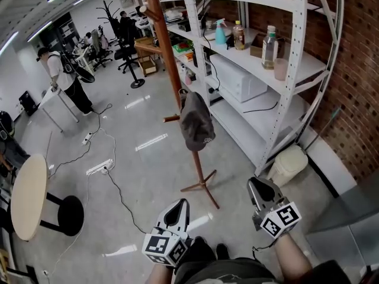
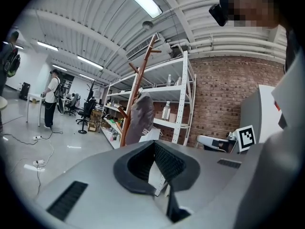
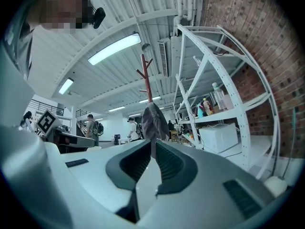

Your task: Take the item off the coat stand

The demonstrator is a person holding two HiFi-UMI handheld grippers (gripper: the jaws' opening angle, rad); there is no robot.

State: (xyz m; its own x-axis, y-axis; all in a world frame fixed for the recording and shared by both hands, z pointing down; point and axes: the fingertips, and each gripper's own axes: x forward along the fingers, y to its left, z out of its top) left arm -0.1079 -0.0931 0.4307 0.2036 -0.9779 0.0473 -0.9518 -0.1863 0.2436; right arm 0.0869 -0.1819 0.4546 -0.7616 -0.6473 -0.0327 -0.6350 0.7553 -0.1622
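A grey cap hangs on a low peg of the brown wooden coat stand, which rises from a cross-shaped foot on the grey floor. Both grippers are held low in front of the stand, well short of it. My left gripper points at the foot from the near left, jaws together and empty. My right gripper sits to the right, also shut on nothing. In the left gripper view the cap shows beyond the shut jaw tips of that gripper. The right gripper view has the cap straight above its gripper.
A white shelving rack with bottles and a white box stands just right of the stand, against a brick wall. A white bin sits at its foot. Cables and a power strip lie left; a round table is at far left. People stand at the back.
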